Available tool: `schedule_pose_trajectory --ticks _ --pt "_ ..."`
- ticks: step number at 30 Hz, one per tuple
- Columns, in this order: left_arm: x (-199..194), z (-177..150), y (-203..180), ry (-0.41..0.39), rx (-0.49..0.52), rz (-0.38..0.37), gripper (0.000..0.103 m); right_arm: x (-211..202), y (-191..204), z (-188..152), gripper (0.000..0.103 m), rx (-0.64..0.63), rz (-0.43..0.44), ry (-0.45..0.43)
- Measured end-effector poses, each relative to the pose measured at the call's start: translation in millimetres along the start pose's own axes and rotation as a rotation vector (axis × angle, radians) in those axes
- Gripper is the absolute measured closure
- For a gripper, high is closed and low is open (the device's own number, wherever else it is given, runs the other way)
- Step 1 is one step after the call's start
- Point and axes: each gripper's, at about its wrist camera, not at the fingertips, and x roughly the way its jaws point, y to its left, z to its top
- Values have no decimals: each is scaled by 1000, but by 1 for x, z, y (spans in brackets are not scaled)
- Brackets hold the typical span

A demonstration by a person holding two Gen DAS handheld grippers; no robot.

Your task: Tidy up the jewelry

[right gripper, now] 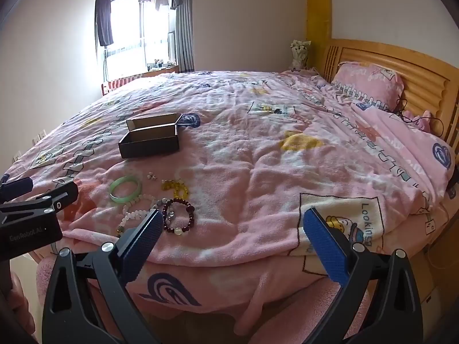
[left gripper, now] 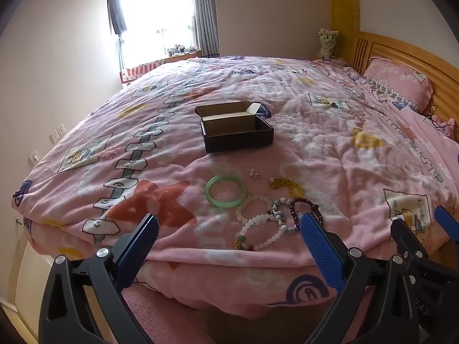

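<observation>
A pink blanket point(left gripper: 287, 109) printed with cartoon patches covers the bed, and the jewelry lies in a loose cluster close to its near edge. The green bangle point(left gripper: 225, 191) is a smooth, translucent, pale jade-coloured ring lying flat at the cluster's left side. Just beyond it toward the bed's middle sit small silver earrings point(left gripper: 254, 173), too small to make out in detail. To their right lies a yellow bead bracelet point(left gripper: 287, 185) of clear amber-like beads. Nearest the edge, a white bead bracelet point(left gripper: 265, 230) of milky round beads curls in loops, with a few green, red and gold pieces at its lower end; a string of pale blue beads point(left gripper: 279, 209) overlaps it. Beside these is a dark red bead bracelet point(right gripper: 179, 216) with one pale bead and a silvery one.

Farther in, toward the bed's middle, stands a black box point(left gripper: 236, 134), its lid point(left gripper: 229, 109) folded back, showing a brown cardboard interior.

The left gripper point(left gripper: 229, 229) hovers in front of the bed's near edge with its blue-padded fingers spread wide, holding nothing. The right gripper point(right gripper: 233, 225) hangs to its right, fingers likewise wide apart and holding nothing.
</observation>
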Motion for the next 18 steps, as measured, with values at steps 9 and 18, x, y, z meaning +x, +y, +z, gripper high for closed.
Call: schedule_pose_trajectory --ticks 9,18 --pt "0 -4 2 1 -2 0 6 -2 2 3 7 -5 -1 -2" --pt "-2 -4 6 -4 -2 -2 6 -2 1 3 7 -6 -1 -3"
